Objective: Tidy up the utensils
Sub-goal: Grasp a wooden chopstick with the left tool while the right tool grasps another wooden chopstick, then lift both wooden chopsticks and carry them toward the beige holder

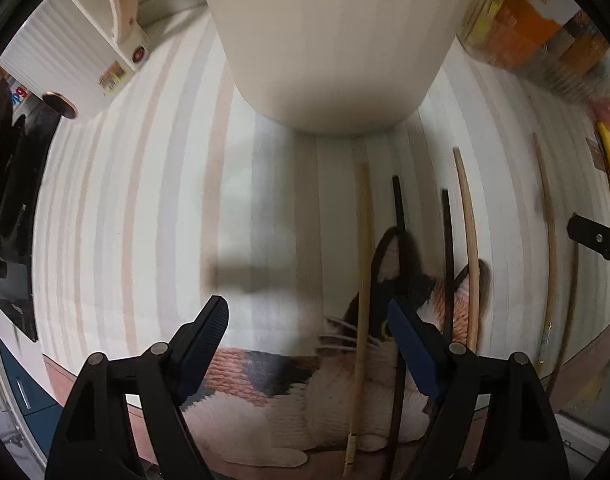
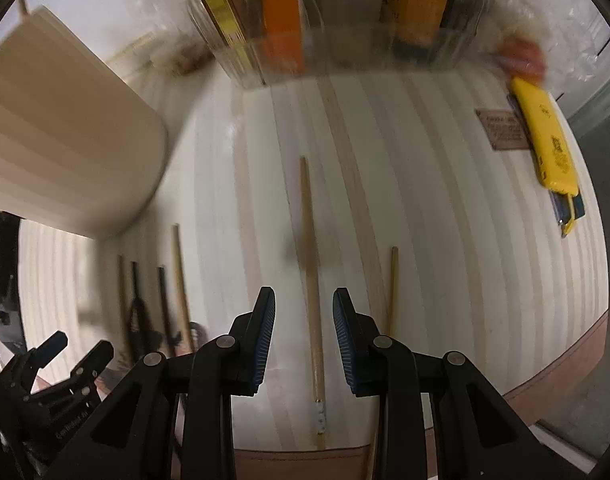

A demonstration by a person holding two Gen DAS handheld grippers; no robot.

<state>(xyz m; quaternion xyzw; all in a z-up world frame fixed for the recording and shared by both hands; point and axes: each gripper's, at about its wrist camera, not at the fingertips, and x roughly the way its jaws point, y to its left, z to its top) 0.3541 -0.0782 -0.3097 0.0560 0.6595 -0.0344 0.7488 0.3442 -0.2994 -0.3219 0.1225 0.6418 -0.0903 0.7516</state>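
Observation:
Several chopsticks lie on a striped mat (image 1: 145, 200). In the left wrist view a pale chopstick (image 1: 363, 280), two black ones (image 1: 399, 216) and a tan one (image 1: 469, 248) lie ahead of a cream utensil holder (image 1: 329, 40). My left gripper (image 1: 307, 344) is open and empty above the mat, the pale chopstick between its fingers. In the right wrist view my right gripper (image 2: 304, 336) is open, its fingers on either side of a tan chopstick (image 2: 311, 280) lying on the mat (image 2: 465, 240). Another tan chopstick (image 2: 393, 288) lies just right. The holder (image 2: 65, 140) stands at left.
A clear box of packets (image 2: 325, 20) stands at the back. A yellow case (image 2: 549, 140) lies at the right. A white appliance (image 1: 85, 40) is at the far left. A cat-pattern mat (image 1: 305, 392) lies under the near chopstick ends. The table edge runs near the bottom right.

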